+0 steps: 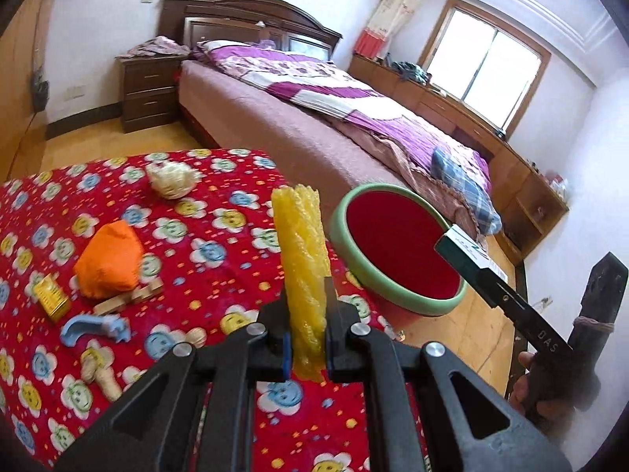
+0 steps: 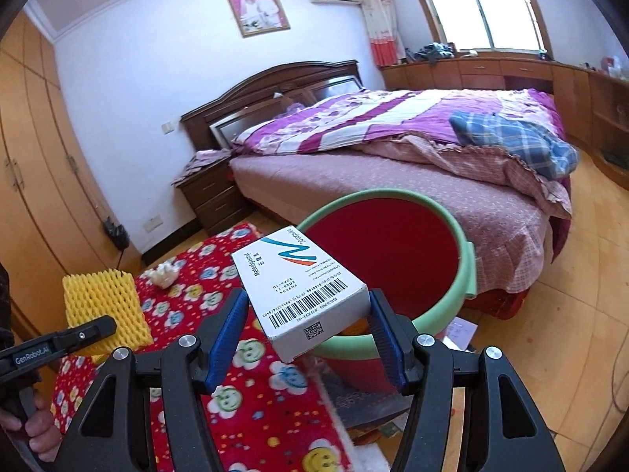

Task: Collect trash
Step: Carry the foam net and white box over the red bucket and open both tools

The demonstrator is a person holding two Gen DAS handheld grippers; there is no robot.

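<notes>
Closest to the left wrist camera, the left gripper [image 1: 308, 348] is holding a yellow foam net sleeve [image 1: 304, 251] between its jaws, which are pressing on the lower part while the sleeve is standing upright above the worktop [image 1: 220, 236] with its red flowered cloth. Close to the right wrist camera, the right gripper [image 2: 306, 338] is carrying a white medicine box [image 2: 302, 291]; its jaws are standing fairly wide with the box between them, the right pad touching the box corner, and I cannot tell if the left pad is touching it. This box is hanging over the near rim of the green bin [image 2: 469, 267] with a red inside, which is standing just beside the worktop edge. On the cloth further left are lying a blue plastic piece [image 1: 96, 326], a small yellow box [image 1: 51, 299], some wooden blocks [image 1: 129, 299], an orange crumpled bag [image 1: 110, 263] and, farther, a whitish crumpled wad [image 1: 171, 179]. Behind everything a bed [image 1: 314, 98] with a purple quilt is filling the room.
</notes>
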